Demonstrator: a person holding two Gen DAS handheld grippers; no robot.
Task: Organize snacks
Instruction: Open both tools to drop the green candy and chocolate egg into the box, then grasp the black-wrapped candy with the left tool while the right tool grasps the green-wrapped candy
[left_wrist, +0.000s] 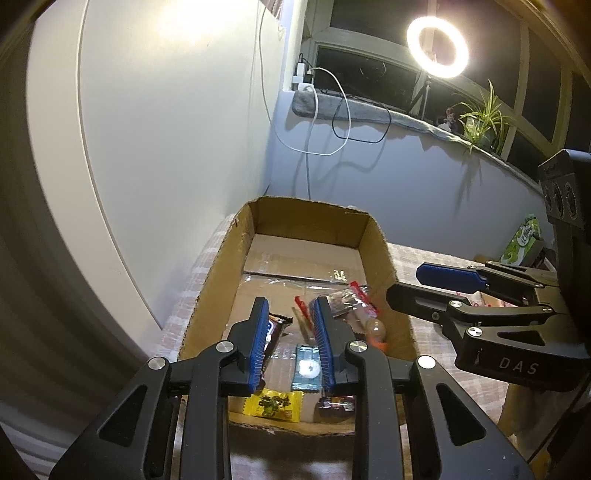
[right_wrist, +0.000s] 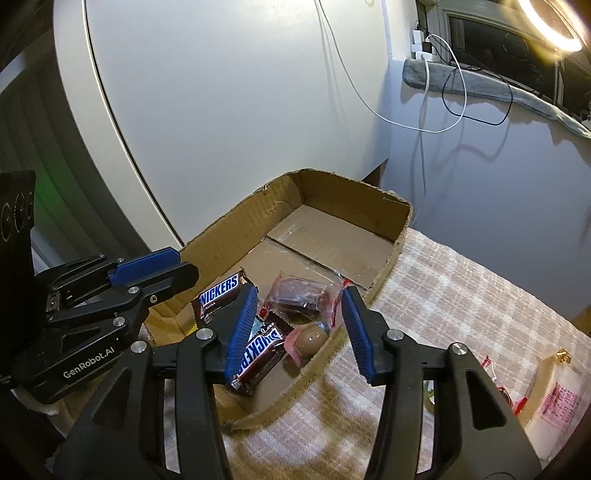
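A shallow cardboard box lies on a checked cloth. It holds snacks: two Snickers bars, a clear packet with dark sweets, a round brown sweet, a teal wrapped sweet and a yellow packet. My left gripper is open and empty above the box's near end. My right gripper is open and empty over the box's near right rim. Each gripper shows in the other's view, the right and the left.
A green snack pack stands on the cloth at the right. Pale packets with red print lie on the cloth right of the box. A white wall panel rises behind the box. Cables, a ring light and a plant are by the window sill.
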